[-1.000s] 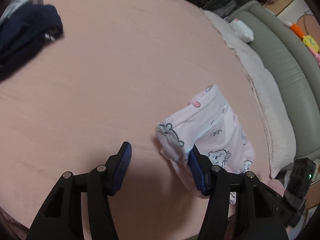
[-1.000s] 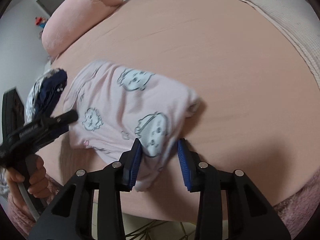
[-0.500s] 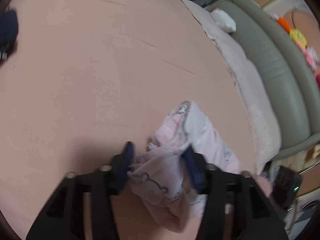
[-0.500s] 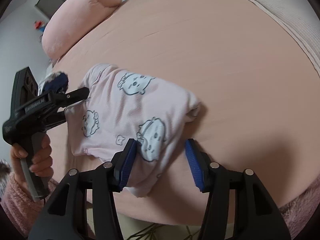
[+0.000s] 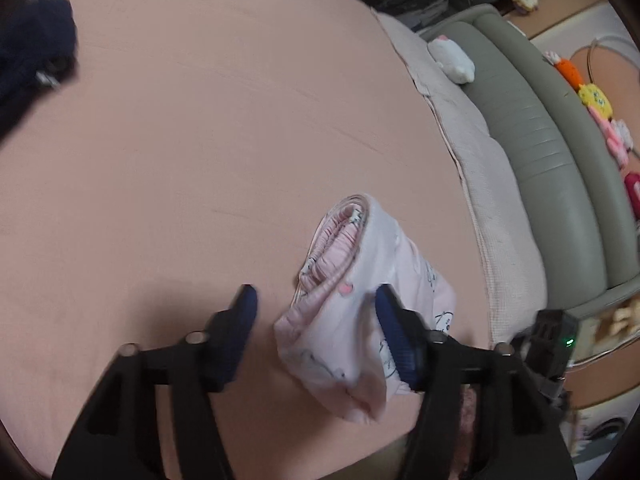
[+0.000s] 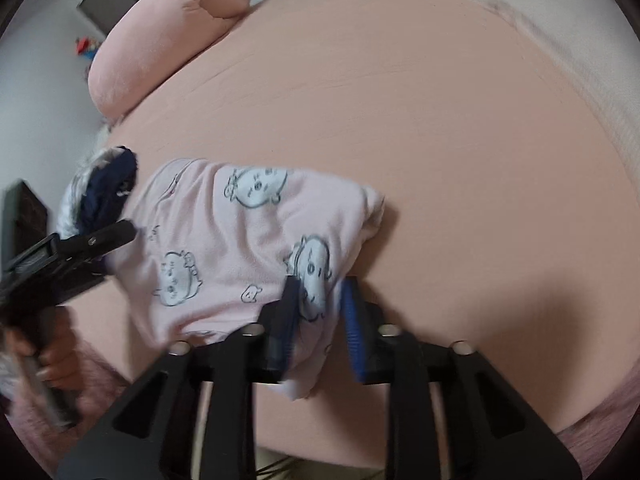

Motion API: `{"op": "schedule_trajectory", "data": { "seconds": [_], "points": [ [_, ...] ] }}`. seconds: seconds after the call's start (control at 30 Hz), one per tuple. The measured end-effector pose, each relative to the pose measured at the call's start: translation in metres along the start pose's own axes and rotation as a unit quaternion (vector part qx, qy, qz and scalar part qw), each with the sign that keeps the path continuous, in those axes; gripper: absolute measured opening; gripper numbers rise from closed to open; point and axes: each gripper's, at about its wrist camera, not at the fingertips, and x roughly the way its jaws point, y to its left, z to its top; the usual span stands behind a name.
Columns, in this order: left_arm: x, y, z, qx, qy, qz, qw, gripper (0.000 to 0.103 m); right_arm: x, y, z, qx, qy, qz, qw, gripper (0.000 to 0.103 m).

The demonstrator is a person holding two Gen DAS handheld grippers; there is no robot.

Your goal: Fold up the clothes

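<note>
A folded pale pink garment with printed cartoon animals (image 6: 240, 240) lies near the front edge of the pink bed sheet (image 6: 440, 120). It also shows in the left wrist view (image 5: 352, 300), bunched between the fingers. My left gripper (image 5: 316, 320) is open with its jaws on either side of the garment's near end. My right gripper (image 6: 320, 312) is shut on the garment's front corner, which hangs down between the blue pads. The left gripper also shows in the right wrist view (image 6: 80, 248) at the garment's left end.
A dark navy garment (image 5: 28, 52) lies at the far left of the bed, also in the right wrist view (image 6: 108, 184). A pink pillow (image 6: 160, 32) sits at the back. A beige quilted cover (image 5: 480, 160) and a grey-green sofa (image 5: 560, 140) border the right side.
The left gripper closed around the garment's end half a second ago and is open again now. The right gripper opened briefly, then narrowed onto the front corner. The garment has bunched up at the left end.
</note>
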Motion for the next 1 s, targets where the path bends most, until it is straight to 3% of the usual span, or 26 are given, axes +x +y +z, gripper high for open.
{"op": "schedule_trajectory", "data": {
  "seconds": [0.03, 0.13, 0.17, 0.2, 0.23, 0.33, 0.4, 0.57, 0.63, 0.7, 0.73, 0.77, 0.83, 0.93, 1.0],
  "points": [
    [0.006, 0.005, 0.002, -0.002, 0.012, -0.004, 0.9999, 0.067, 0.003, -0.002, -0.001, 0.01, 0.01, 0.014, 1.0, 0.05],
    [0.022, 0.002, 0.001, 0.015, 0.022, 0.006, 0.9996, 0.07, 0.004, 0.001, -0.005, -0.008, 0.007, 0.014, 1.0, 0.057],
    [0.023, -0.001, -0.001, 0.015, 0.021, 0.001, 0.9997, 0.064, 0.005, 0.002, -0.007, -0.013, 0.006, 0.014, 1.0, 0.057],
    [0.024, -0.004, -0.002, 0.014, 0.021, -0.004, 0.9997, 0.054, 0.006, 0.004, -0.008, -0.019, 0.005, 0.014, 1.0, 0.055],
    [0.026, -0.007, -0.004, 0.006, 0.02, -0.01, 0.9997, 0.041, 0.012, 0.012, -0.007, -0.027, 0.003, 0.011, 1.0, 0.046],
    [0.022, -0.013, -0.016, -0.003, 0.005, 0.005, 1.0, 0.036, 0.005, 0.01, -0.007, -0.027, 0.003, 0.041, 0.999, 0.028],
    [0.013, -0.016, -0.026, -0.01, 0.006, 0.001, 0.9999, 0.033, -0.003, 0.004, -0.006, -0.02, 0.005, 0.071, 0.997, 0.021],
    [-0.023, -0.012, -0.061, -0.029, -0.009, 0.006, 0.9995, 0.031, -0.017, -0.009, -0.002, 0.012, 0.023, 0.151, 0.988, 0.021],
    [-0.031, 0.0, -0.067, -0.034, -0.019, 0.035, 0.9986, 0.033, -0.017, -0.017, -0.006, 0.006, 0.038, 0.121, 0.992, 0.022],
    [-0.035, 0.012, -0.065, -0.036, -0.015, 0.048, 0.9981, 0.051, -0.016, -0.023, -0.009, 0.001, 0.054, 0.073, 0.996, 0.024],
    [-0.04, 0.014, -0.063, -0.038, -0.018, 0.05, 0.9979, 0.053, -0.015, -0.026, -0.01, 0.0, 0.062, 0.044, 0.997, 0.032],
    [-0.045, 0.014, -0.061, -0.035, -0.025, 0.053, 0.9977, 0.053, -0.019, -0.029, -0.011, 0.001, 0.058, 0.036, 0.998, 0.032],
    [-0.058, -0.004, -0.057, 0.009, -0.058, 0.08, 0.9951, 0.053, -0.034, -0.024, -0.011, -0.018, 0.028, 0.011, 0.999, 0.035],
    [-0.069, -0.026, -0.047, 0.077, -0.086, 0.085, 0.9897, 0.053, -0.057, -0.011, -0.008, -0.062, -0.045, -0.037, 0.996, 0.038],
    [-0.063, -0.041, -0.041, 0.123, -0.085, 0.091, 0.9845, 0.053, -0.056, 0.0, -0.003, -0.074, -0.067, -0.024, 0.995, 0.039]
  ]
}}
